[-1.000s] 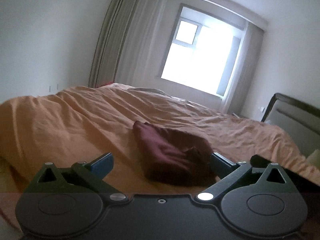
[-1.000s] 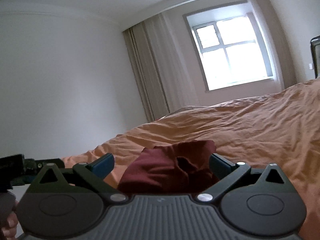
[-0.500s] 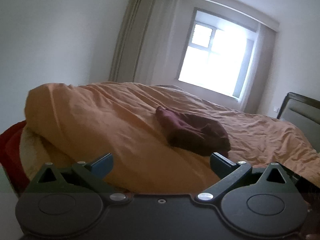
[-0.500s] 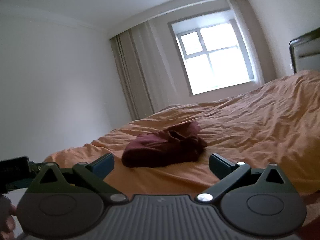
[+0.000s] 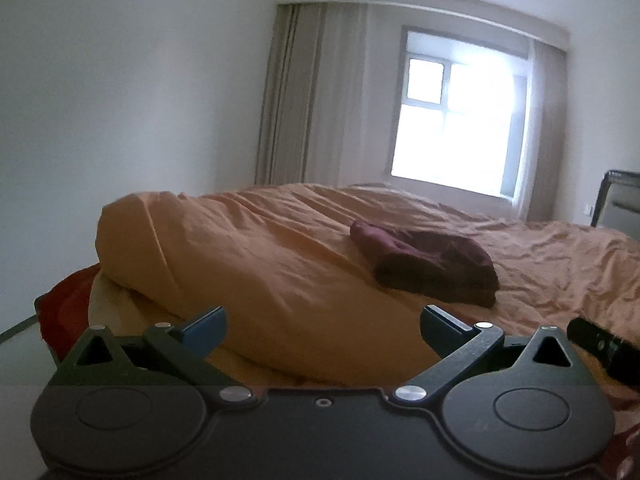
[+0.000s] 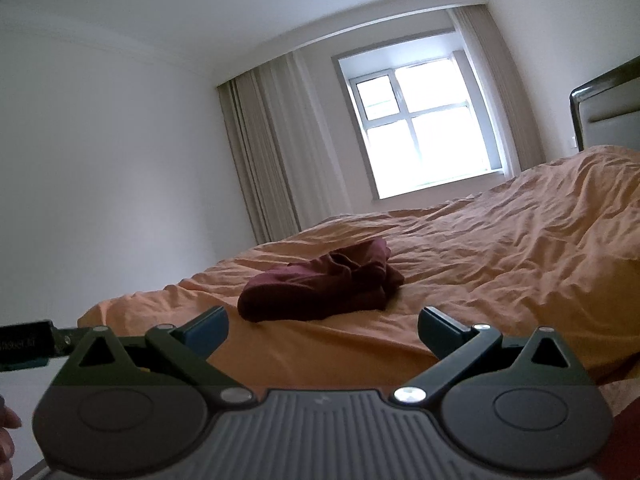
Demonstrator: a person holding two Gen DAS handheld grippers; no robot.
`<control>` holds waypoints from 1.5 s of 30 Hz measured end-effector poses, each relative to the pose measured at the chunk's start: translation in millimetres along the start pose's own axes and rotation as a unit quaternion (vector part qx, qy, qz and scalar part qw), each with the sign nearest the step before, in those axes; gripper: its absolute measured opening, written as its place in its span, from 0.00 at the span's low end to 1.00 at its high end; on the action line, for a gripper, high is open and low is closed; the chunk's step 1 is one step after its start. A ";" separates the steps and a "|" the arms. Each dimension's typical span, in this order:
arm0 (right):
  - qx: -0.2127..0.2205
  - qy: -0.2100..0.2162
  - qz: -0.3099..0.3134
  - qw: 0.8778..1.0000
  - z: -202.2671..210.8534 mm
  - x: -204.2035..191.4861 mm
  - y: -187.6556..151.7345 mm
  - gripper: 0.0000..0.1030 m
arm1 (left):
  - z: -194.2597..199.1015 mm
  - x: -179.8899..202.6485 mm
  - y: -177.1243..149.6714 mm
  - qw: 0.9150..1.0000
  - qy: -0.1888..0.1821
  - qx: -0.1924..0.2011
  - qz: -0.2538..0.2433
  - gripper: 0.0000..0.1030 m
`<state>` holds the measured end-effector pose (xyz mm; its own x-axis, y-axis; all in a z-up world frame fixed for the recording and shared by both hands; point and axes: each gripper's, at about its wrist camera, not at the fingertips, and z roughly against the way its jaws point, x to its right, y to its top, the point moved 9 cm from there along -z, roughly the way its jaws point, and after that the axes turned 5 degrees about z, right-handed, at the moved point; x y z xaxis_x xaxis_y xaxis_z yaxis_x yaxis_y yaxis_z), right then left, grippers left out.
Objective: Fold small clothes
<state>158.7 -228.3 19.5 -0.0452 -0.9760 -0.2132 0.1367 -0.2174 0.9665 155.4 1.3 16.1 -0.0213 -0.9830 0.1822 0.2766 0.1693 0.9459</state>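
Maroon garment [image 5: 432,262] bundled, seemingly folded, on orange duvet [image 5: 280,256]; left gripper [image 5: 322,326] and right gripper [image 6: 322,326] near it, jaws apart, empty; little apparently left.

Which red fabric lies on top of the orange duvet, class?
The dark maroon garment, bundled on the orange duvet. The brighter red cloth sits lower, at the bed's left edge, partly tucked beneath that duvet.
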 end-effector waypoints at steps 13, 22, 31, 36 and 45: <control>-0.007 -0.018 0.003 1.000 -1.9 5.4 -5.6 1.00 | -10.2 2.7 -11.0 1.000 -0.005 -0.009 0.001 0.99; -0.016 -0.015 0.002 1.000 -5.6 6.8 -9.0 1.00 | -12.8 0.4 -14.3 1.000 -0.001 -0.011 0.007 0.99; -0.019 -0.017 -0.002 1.000 -6.4 8.0 -9.5 1.00 | -16.1 2.4 -17.1 1.000 -0.010 -0.017 0.007 0.99; -0.021 -0.016 -0.003 1.000 -7.3 8.1 -9.6 1.00 | -15.9 3.0 -17.5 1.000 -0.012 -0.017 0.007 0.99; -0.022 -0.016 -0.008 1.000 -7.3 8.8 -9.6 1.00 | -15.4 4.1 -17.5 1.000 -0.014 -0.016 0.004 0.99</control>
<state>164.2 -234.9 7.3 -0.0804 -0.9713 -0.2238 0.1781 -0.2350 0.9555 165.2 -6.8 -3.8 -0.0457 -0.9794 0.1969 0.3067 0.1738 0.9358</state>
